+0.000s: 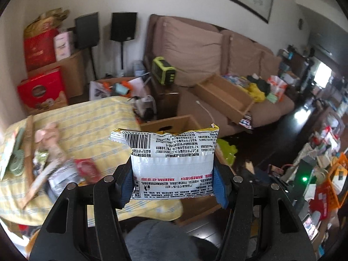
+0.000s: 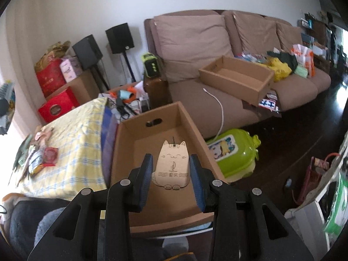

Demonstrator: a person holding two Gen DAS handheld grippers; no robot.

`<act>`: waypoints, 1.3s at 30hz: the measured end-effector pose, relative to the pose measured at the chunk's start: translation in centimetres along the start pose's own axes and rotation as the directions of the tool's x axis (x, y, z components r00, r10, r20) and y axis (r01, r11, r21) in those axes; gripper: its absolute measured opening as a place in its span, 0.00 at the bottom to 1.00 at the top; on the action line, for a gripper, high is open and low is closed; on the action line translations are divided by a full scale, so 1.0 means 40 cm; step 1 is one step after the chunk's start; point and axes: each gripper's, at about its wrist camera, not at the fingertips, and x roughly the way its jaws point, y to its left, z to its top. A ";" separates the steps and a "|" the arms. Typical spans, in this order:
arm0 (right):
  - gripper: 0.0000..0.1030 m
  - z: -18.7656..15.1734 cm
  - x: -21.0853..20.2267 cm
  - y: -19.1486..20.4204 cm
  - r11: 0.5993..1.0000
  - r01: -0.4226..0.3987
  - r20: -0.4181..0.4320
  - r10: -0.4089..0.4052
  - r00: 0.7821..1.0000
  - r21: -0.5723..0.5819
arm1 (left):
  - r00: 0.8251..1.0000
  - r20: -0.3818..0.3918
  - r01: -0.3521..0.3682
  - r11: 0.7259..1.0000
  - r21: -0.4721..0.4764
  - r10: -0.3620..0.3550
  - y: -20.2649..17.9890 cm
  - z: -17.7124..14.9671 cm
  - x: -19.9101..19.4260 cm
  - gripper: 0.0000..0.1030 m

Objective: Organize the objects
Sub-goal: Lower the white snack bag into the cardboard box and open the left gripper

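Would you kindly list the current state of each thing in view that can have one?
left gripper: shut on the snack packet
snack packet: sealed, held up, print upside down
right gripper: shut on the wooden cat cutout
wooden cat cutout: held flat over the near cardboard box
near cardboard box: open-topped, nothing seen inside
cardboard box on the sofa: open-topped, inside looks bare

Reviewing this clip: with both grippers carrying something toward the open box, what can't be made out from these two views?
- Left wrist: the snack packet hides most of the cardboard box; its front face is turned away.
- Left wrist: items on the yellow cloth are motion-blurred.
- Right wrist: the wooden cat cutout and fingers cover part of the box floor.
- Neither view shows the other gripper.
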 end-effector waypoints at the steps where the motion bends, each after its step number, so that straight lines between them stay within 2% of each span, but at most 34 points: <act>1: 0.33 -0.001 0.006 -0.008 1.000 0.003 -0.002 -0.003 1.000 0.004 | 1.000 -0.005 0.007 1.000 0.005 -0.007 -0.017 -0.002 0.021 0.55; 6: 0.33 -0.002 0.054 -0.055 0.999 0.042 -0.034 -0.042 0.999 0.016 | 1.000 -0.026 -0.002 0.999 0.037 0.003 -0.072 -0.017 0.119 0.55; 10: 0.33 -0.022 0.068 -0.081 0.998 0.041 -0.054 -0.038 0.998 0.057 | 0.999 -0.046 -0.026 0.999 0.030 0.027 -0.093 -0.049 0.200 0.55; 13: 0.33 -0.041 0.070 -0.095 0.989 0.070 -0.075 -0.061 0.995 0.127 | 0.993 -0.110 -0.041 0.998 0.040 0.045 -0.105 -0.094 0.274 0.55; 15: 0.33 -0.044 0.077 -0.095 0.987 0.060 -0.095 -0.047 0.994 0.146 | 0.989 -0.139 -0.042 0.998 0.042 0.048 -0.110 -0.118 0.300 0.55; 17: 0.33 -0.040 0.078 -0.090 0.990 0.075 -0.088 -0.065 0.994 0.115 | 0.986 -0.157 -0.042 0.998 0.044 0.049 -0.118 -0.142 0.319 0.55; 23: 0.33 -0.043 0.113 -0.104 0.991 0.062 -0.108 -0.049 0.993 0.123 | 0.986 -0.157 -0.048 0.996 0.071 0.058 -0.149 -0.176 0.374 0.55; 30: 0.33 -0.051 0.125 -0.112 0.991 0.071 -0.125 -0.057 0.991 0.115 | 0.973 -0.221 -0.047 0.996 0.074 0.063 -0.146 -0.230 0.442 0.55; 39: 0.33 -0.077 0.172 -0.096 0.997 0.040 -0.187 -0.026 0.982 0.070 | 0.972 -0.234 -0.018 1.000 0.011 0.020 -0.103 -0.239 0.478 0.55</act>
